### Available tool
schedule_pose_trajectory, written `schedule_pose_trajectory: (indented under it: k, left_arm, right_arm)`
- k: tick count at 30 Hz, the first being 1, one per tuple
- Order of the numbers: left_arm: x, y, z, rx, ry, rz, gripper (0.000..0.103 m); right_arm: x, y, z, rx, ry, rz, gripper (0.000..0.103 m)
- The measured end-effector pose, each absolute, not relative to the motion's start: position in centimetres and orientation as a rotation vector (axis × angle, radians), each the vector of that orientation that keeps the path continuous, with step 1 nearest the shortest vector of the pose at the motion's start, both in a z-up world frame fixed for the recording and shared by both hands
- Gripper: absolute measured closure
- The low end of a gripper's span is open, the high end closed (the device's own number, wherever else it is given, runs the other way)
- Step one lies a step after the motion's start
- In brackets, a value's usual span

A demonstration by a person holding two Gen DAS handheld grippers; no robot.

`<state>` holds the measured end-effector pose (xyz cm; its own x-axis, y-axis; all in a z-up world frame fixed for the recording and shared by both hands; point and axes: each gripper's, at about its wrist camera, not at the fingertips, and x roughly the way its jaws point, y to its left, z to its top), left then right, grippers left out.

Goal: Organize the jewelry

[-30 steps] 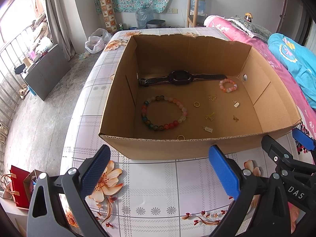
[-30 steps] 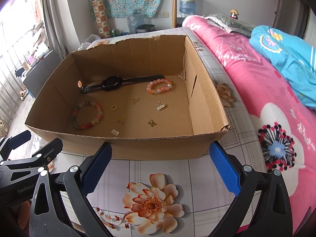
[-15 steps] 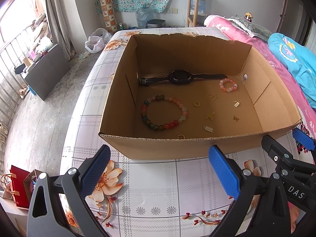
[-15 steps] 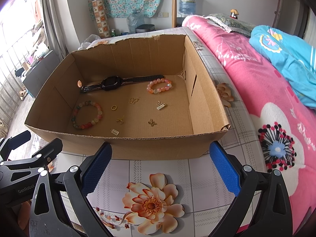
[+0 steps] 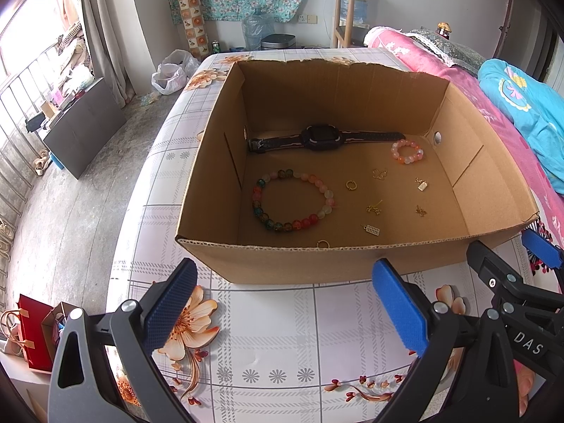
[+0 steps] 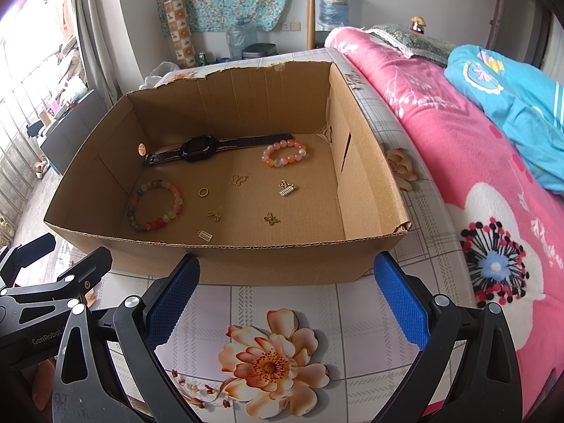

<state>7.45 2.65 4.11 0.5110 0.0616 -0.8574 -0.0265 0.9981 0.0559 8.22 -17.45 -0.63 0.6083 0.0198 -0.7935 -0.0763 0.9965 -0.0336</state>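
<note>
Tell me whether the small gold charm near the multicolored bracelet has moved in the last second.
Cannot tell; the charm sits beside the multicolored bracelet, any shift too slight.

L claw (image 5: pixel 285 303) & R claw (image 6: pixel 287 298) side by side, both wide apart, nothing between blue pads.

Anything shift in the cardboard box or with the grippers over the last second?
Nothing visibly changed. The left gripper and right gripper stay open and empty before the open brown cardboard box; the black watch and multicoloured bead bracelet lie where they were.
</note>
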Motion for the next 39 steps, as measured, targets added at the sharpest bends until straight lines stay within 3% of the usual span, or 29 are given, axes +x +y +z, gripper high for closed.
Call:
schedule_pose_trajectory:
  k: [39]
  left_arm:
    - [7.33, 2.71, 3.97, 0.039, 1.037, 0.054, 0.006]
  right_arm:
    - [8.07, -17.75, -0.8, -0.061, 0.917, 0.053, 0.008]
